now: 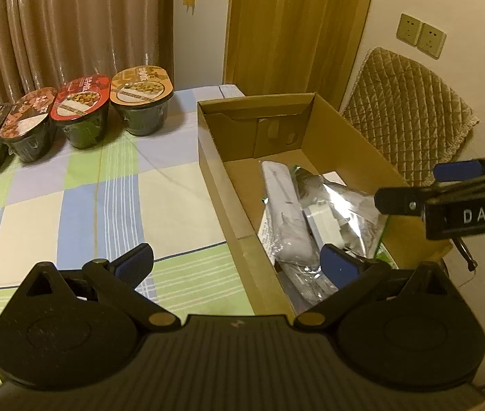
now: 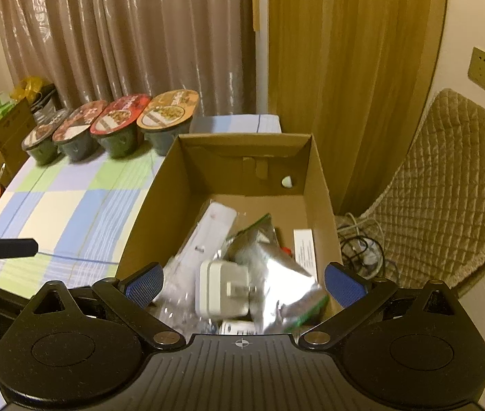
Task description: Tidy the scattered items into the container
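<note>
- Cardboard box (image 2: 242, 157) sits on the checked desk (image 1: 81, 188), at 1 o'clock from the left claw (image 1: 239, 262) and right under the right claw (image 2: 244, 282).
- Already in the box: white charger plug (image 2: 221, 289), silver foil pouch (image 2: 276, 274), long white packet (image 1: 281, 198), white carton (image 2: 305, 250) along the right wall.
- Both claws spread wide, nothing between the pads.
- Desk around the box looks bare of loose items.
- Four sealed food bowls (image 1: 81, 113) lined up at 10–11 o'clock near the curtain. Cannot tell if they count as scatter.
- Judgement: small items done; task finished or near it, unless the bowls go in too.
</note>
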Available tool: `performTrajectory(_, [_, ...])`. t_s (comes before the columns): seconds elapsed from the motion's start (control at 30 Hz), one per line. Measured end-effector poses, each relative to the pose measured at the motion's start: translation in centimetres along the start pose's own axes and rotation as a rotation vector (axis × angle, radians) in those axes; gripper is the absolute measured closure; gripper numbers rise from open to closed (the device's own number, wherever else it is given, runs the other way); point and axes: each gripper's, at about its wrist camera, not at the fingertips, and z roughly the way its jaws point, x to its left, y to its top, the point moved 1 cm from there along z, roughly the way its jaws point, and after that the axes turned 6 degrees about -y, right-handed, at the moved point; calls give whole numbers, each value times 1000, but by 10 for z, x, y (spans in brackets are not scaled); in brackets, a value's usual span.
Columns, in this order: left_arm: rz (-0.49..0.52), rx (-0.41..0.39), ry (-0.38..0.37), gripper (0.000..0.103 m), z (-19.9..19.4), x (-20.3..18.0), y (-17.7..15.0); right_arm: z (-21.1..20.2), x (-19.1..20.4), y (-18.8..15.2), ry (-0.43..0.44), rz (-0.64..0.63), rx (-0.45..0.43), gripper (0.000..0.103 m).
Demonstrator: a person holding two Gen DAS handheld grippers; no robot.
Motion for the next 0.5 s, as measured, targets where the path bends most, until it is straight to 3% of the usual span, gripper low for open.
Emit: performTrajectory(0.5, [5, -7, 27, 1, -53, -26, -19, -68, 3, -20, 0, 61, -23, 0])
